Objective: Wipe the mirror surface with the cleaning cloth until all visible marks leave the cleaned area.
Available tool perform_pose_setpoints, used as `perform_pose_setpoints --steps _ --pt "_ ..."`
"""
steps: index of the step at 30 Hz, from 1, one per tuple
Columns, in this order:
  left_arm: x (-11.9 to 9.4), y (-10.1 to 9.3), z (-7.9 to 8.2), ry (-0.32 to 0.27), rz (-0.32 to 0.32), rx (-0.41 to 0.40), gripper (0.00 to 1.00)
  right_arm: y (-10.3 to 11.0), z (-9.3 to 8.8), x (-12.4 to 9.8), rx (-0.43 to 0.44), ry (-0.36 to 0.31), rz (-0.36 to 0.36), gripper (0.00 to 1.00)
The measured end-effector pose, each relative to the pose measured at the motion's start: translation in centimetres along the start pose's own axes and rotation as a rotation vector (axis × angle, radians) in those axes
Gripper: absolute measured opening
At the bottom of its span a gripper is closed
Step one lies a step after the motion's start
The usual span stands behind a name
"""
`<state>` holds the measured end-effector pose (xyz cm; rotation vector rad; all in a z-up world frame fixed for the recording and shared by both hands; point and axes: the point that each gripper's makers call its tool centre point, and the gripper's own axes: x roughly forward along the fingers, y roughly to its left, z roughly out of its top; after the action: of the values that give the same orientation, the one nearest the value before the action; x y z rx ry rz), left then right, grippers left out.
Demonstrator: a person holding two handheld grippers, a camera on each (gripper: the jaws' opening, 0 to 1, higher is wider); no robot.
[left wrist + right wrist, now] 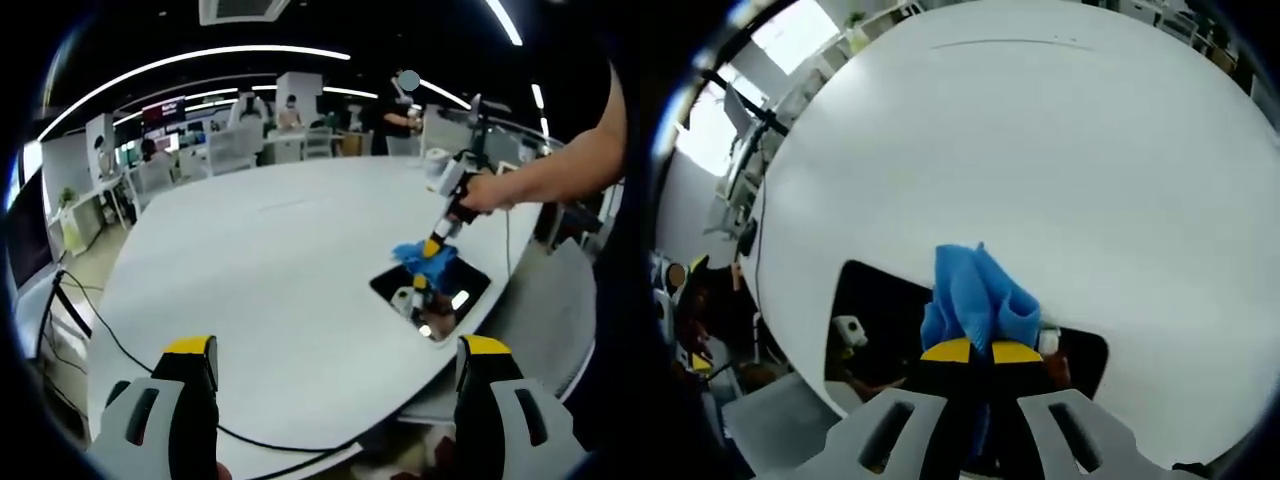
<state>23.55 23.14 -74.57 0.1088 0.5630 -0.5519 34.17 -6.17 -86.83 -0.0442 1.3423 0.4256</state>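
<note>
A dark rectangular mirror (430, 285) (875, 330) lies flat on the white table near its edge. A blue cleaning cloth (425, 259) (975, 295) rests bunched on the mirror's top. My right gripper (977, 351) is shut on the cloth, its yellow-tipped jaws pressed together; in the left gripper view it (436, 243) comes down from the right in a person's hand onto the mirror. My left gripper (340, 350) hangs well back from the mirror, above the table's near edge, open with nothing between its fingers.
The big white oval table (270, 260) stretches away from the mirror. A black cable (110, 335) runs over the table's near left edge. Desks, chairs and people stand in the office beyond. A person's arm (560, 170) reaches in from the right.
</note>
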Motion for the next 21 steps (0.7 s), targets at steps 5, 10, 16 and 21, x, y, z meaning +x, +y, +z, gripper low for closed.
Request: perform_pose_setpoints --steps 5,10,16,21 --pt "0.1 -0.3 0.3 -0.003 -0.003 0.004 1.0 -0.8 0.0 0.0 0.006 0.003 -0.012 0.0" --pt "-0.1 -0.2 0.4 -0.003 0.001 0.005 1.0 -1.2 0.0 0.2 0.012 0.004 -0.008 0.0" --pt "-0.4 -0.1 0.3 -0.003 0.007 0.006 1.0 -1.1 0.0 0.2 0.017 -0.003 -0.009 0.0" --pt "-0.4 -0.3 0.0 0.002 0.008 0.002 1.0 -1.0 -0.3 0.3 0.005 -0.029 -0.026 0.0"
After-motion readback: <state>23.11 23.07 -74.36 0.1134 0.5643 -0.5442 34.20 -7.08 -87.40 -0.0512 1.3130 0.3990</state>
